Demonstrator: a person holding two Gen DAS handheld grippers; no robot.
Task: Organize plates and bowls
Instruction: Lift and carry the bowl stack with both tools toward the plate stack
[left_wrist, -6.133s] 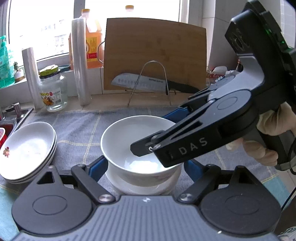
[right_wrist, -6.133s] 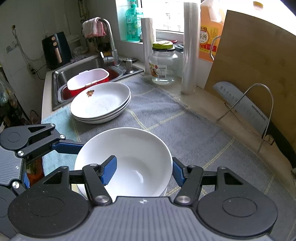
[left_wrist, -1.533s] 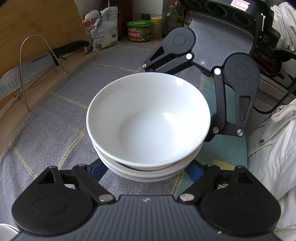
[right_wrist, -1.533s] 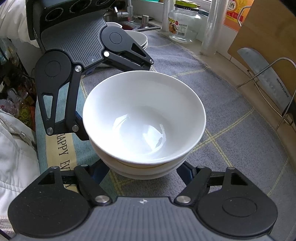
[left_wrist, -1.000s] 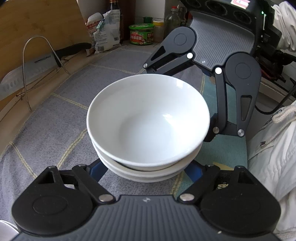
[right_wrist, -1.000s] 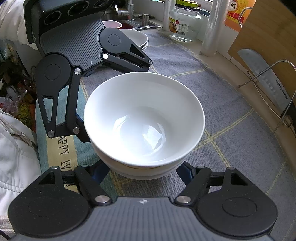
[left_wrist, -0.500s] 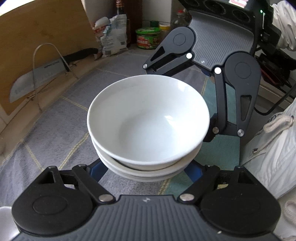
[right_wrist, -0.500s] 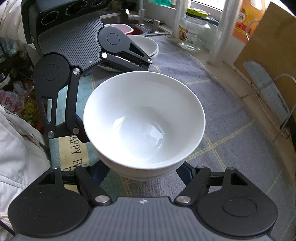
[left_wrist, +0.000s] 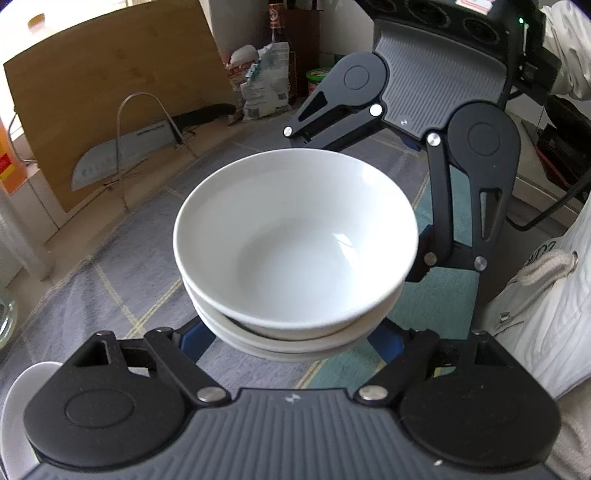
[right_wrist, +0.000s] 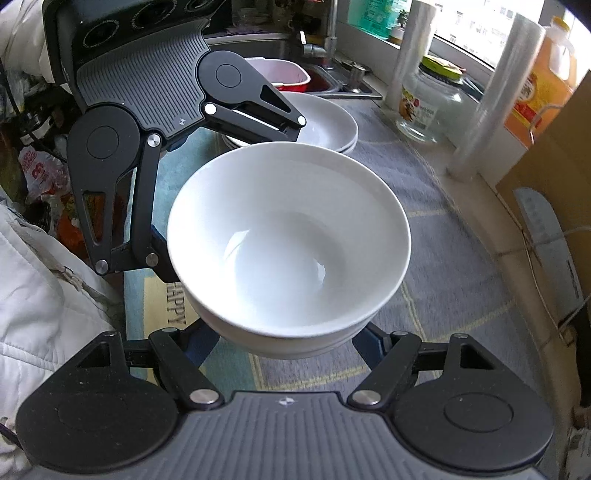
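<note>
Stacked bowls (left_wrist: 295, 240) held off the mat (left_wrist: 122, 258) btwn both tools: left gripper (left_wrist: 291, 343) and right gripper (right_wrist: 284, 343) each clamp the lower bowls, prob. three in all.

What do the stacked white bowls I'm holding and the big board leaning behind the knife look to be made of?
The stacked white bowls look like glazed ceramic or porcelain: smooth, glossy, with a sharp window glint inside. White melamine can't be ruled out by look alone. The tan leaning board looks like bamboo or wood with a matte finish: fine parallel grain strips show across its face.
</note>
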